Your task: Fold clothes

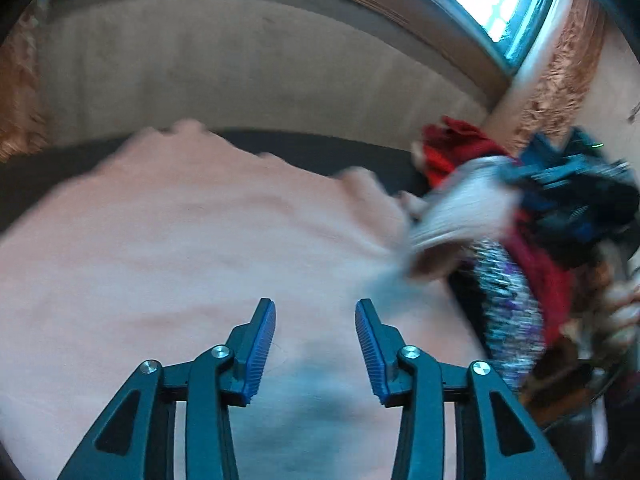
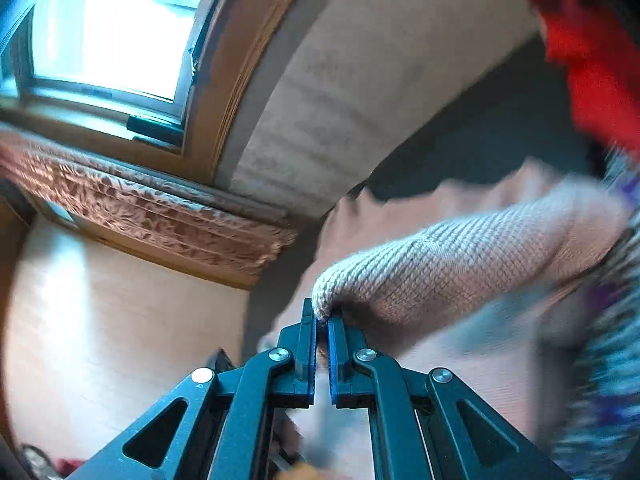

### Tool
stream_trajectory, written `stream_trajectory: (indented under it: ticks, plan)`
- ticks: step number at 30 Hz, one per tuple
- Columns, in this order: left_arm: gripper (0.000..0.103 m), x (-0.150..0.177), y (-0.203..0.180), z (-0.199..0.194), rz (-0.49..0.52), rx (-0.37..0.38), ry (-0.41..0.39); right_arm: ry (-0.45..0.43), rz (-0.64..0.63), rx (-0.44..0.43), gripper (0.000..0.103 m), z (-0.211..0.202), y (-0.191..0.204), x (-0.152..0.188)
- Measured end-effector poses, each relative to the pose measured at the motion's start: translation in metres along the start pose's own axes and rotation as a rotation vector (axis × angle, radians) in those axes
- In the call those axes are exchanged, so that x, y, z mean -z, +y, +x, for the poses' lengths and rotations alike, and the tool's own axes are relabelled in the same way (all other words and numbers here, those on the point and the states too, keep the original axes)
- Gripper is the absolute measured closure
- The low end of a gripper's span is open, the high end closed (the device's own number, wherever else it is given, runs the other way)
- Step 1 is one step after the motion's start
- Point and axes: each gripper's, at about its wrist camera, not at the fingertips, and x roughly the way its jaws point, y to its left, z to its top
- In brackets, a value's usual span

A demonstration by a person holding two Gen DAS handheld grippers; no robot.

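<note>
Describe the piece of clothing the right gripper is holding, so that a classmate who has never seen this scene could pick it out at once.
Start at the bright window and drop to the big pale pink garment spread on the dark surface. At its right edge, beside the heap of red and patterned clothes, the right gripper is shut on a knitted sleeve. Its chunky ribbed knit in pinkish beige sets it apart.

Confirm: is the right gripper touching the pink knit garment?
Touching. The right wrist view shows the right gripper with its jaws closed on a fold of the pink knit garment, which is pinched between the blue pads.
</note>
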Motion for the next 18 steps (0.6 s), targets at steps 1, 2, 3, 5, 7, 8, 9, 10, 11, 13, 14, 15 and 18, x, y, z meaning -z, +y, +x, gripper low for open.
stream_trajectory:
  ticks: [1, 2, 3, 5, 7, 8, 9, 10, 11, 13, 14, 15, 18]
  plan:
    - [0.06, 0.002, -0.006, 0.003, -0.004, 0.03, 0.012, 0.012, 0.014, 0.001, 0.098, 0.011, -0.005, 0.007]
    - [0.06, 0.004, -0.012, 0.006, -0.008, 0.06, 0.025, 0.024, 0.026, 0.008, 0.098, 0.022, -0.01, 0.013]
    - [0.06, 0.007, -0.013, 0.009, -0.01, 0.054, 0.035, 0.031, 0.039, 0.023, 0.098, 0.028, -0.017, 0.017]
    - [0.06, 0.011, -0.015, 0.012, 0.003, 0.041, 0.048, 0.041, 0.066, 0.061, 0.098, 0.035, -0.033, 0.022]
    - [0.06, 0.012, -0.023, 0.016, 0.077, 0.001, 0.049, 0.048, 0.091, 0.074, 0.098, 0.04, -0.045, 0.017]
    - [0.06, 0.012, -0.027, 0.018, 0.1, 0.0, 0.059, 0.049, 0.105, 0.071, 0.098, 0.043, -0.051, 0.017]
    - [0.06, 0.012, -0.031, 0.021, 0.122, 0.001, 0.069, 0.05, 0.11, 0.069, 0.098, 0.046, -0.054, 0.017]
    - [0.06, 0.012, -0.034, 0.024, 0.144, 0.001, 0.079, 0.057, 0.111, 0.067, 0.098, 0.046, -0.056, 0.016]
    - [0.06, 0.011, -0.039, 0.029, 0.158, 0.01, 0.089, 0.066, 0.109, 0.065, 0.098, 0.046, -0.056, 0.014]
    - [0.06, 0.007, -0.049, 0.039, 0.185, 0.03, 0.109, 0.083, 0.103, 0.064, 0.098, 0.048, -0.057, 0.012]
    - [0.06, 0.005, -0.054, 0.042, 0.197, 0.046, 0.109, 0.092, 0.101, 0.064, 0.098, 0.049, -0.058, 0.011]
    - [0.06, 0.004, -0.061, 0.045, 0.218, 0.053, 0.102, 0.1, 0.098, 0.063, 0.097, 0.049, -0.058, 0.01]
    - [0.06, 0.0, -0.076, 0.051, 0.267, 0.05, 0.092, 0.121, 0.1, 0.07, 0.097, 0.056, -0.063, 0.004]
